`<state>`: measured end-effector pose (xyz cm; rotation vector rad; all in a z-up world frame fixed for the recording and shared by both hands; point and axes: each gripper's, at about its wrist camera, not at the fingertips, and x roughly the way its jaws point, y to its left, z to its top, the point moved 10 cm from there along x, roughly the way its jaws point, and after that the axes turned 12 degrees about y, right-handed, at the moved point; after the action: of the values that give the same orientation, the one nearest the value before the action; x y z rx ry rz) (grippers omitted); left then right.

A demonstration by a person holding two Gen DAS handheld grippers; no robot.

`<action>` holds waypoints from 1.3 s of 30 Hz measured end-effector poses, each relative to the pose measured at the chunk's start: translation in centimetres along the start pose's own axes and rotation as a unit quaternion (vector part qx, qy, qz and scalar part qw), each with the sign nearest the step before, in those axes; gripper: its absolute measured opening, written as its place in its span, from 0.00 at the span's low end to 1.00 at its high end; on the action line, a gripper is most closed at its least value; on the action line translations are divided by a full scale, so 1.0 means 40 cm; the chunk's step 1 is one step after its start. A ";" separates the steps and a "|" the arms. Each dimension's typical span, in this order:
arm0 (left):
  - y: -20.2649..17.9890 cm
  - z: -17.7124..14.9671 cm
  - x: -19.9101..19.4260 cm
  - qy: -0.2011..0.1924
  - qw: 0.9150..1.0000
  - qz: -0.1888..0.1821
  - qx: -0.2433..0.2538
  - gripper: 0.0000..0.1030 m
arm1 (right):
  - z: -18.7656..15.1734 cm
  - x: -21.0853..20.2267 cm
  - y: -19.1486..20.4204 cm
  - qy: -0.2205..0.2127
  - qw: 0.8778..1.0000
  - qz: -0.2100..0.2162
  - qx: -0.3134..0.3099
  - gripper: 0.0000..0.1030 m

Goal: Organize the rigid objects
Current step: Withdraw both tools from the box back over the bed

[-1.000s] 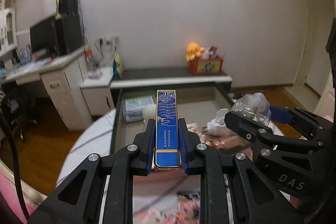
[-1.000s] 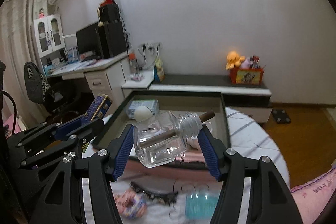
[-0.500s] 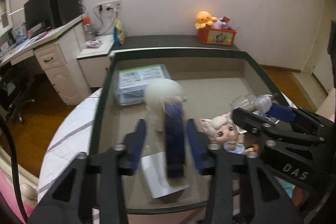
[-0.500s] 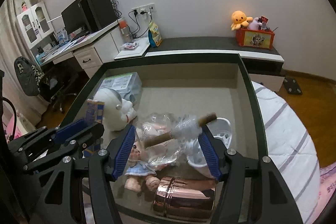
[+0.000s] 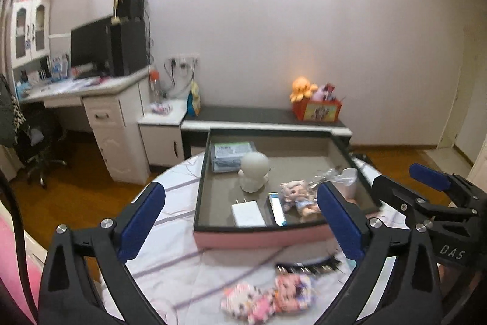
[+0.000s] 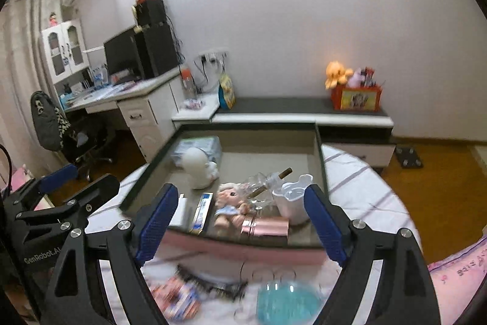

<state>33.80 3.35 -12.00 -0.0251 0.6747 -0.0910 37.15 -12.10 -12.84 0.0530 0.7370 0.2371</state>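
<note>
Left wrist: both tools (left point(image 5: 240, 221), right point(image 6: 240, 221)) spread, empty; blue box point(image 5: 276, 208) in tray point(image 5: 261, 236) ahead.

The tray point(image 5: 261, 229) sits on the round table point(image 5: 170, 236), toward its far side. In the tray, a packet point(image 5: 232, 156) lies at the far left corner, with a round figurine point(image 5: 254, 174) just before it. Nearer the front wall lie a charger point(image 5: 247, 213), then a slim box point(image 5: 276, 212) to its right, then a doll point(image 6: 231, 203). A glass bottle point(image 6: 261, 185) rests behind the doll, a cup point(image 6: 292, 198) to its right, and a metal tube point(image 6: 264, 227) before them at the front wall. On the table before the tray lie a comb point(image 6: 210, 282), a small doll point(image 5: 268, 296) and a disc point(image 6: 286, 302).
</note>
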 end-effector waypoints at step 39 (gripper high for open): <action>-0.064 -0.131 -0.554 -0.151 0.987 0.046 0.031 1.00 | -0.211 -0.570 0.142 -0.152 0.987 -0.032 -0.035 0.87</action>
<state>13.11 2.89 -2.18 0.0518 0.3687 -0.0185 14.08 -12.19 -3.32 -0.0006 0.4266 0.1883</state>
